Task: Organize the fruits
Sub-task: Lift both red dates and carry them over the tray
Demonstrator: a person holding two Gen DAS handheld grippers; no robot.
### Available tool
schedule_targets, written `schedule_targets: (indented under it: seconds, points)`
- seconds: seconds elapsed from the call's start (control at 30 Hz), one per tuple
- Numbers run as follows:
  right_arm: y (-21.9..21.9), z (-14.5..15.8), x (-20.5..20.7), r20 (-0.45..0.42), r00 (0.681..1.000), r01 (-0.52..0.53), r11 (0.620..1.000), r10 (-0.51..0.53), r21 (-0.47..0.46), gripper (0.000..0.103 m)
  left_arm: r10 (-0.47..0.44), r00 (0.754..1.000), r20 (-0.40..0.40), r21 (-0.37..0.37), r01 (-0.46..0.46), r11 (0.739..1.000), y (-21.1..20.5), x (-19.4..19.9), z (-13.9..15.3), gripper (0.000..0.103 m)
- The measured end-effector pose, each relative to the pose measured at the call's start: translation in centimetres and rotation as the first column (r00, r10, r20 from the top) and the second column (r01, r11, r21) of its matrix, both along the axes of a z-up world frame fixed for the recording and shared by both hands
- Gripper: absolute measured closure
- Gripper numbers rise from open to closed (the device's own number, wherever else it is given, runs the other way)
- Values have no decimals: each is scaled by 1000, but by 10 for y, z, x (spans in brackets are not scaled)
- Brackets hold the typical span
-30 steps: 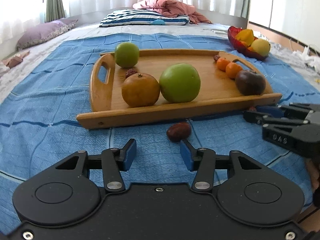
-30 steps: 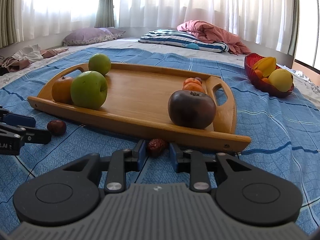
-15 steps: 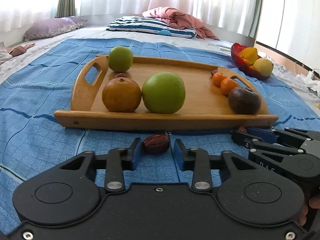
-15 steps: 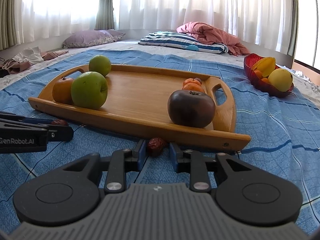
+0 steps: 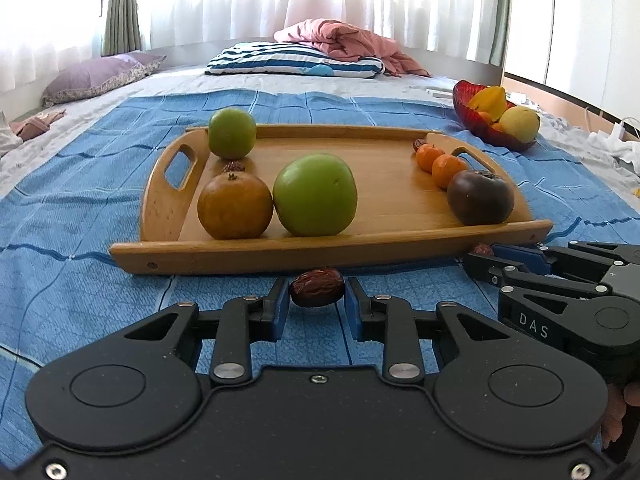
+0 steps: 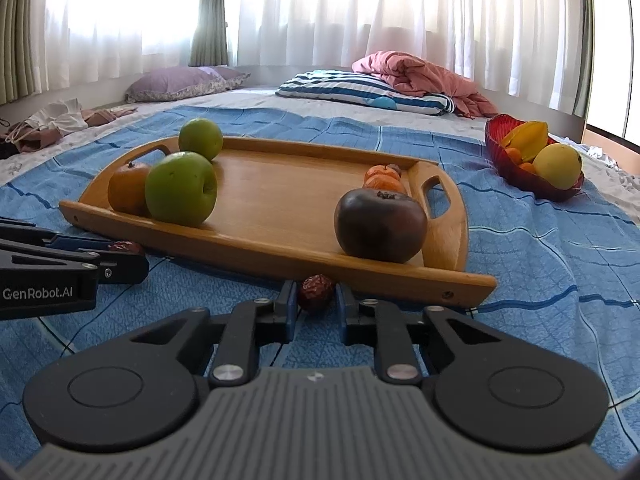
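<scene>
Two dark red dates lie on the blue blanket just in front of the wooden tray (image 5: 280, 256). My left gripper (image 5: 317, 293) is shut on the left date (image 5: 317, 286), its blue pads against both ends. My right gripper (image 6: 316, 298) has its jaws closing on the right date (image 6: 316, 290), pads touching its sides. On the tray sit a large green apple (image 5: 315, 200), a small green apple (image 5: 232, 133), an orange-brown fruit (image 5: 235, 211), a dark persimmon (image 5: 480, 197), two small oranges (image 5: 440, 164) and another date (image 5: 233, 167).
A red bowl (image 5: 480, 128) with yellow and orange fruit stands on the blanket at the back right. Pillows and a pink quilt (image 6: 420, 72) lie beyond the tray. Both grippers are side by side along the tray's near edge. Fingers of a hand (image 5: 624, 412) show at the far right.
The left gripper moved forward to the date by the tray and its jaws narrowed onto it. The right gripper stayed put while its jaws narrowed onto its date.
</scene>
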State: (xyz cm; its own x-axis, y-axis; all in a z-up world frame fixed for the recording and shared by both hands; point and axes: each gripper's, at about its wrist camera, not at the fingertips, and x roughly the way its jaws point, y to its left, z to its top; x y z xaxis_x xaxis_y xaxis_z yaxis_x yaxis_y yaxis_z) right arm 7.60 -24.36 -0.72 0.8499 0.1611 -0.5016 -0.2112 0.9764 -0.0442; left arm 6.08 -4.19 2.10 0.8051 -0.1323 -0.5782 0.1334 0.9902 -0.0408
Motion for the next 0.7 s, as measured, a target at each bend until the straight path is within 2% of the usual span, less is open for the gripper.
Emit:
schedule_targets:
  seconds: [0.3,0.7]
  points:
    - [2,14,-7,34,999,2,1000,-2,5,79,-13,1000,27,0,13,1000,3,-3,17,75]
    - [7,48,-7,103,995,-2,1000,-1,23,79,-29,997,73,-5,29,1000,7,5,48,75]
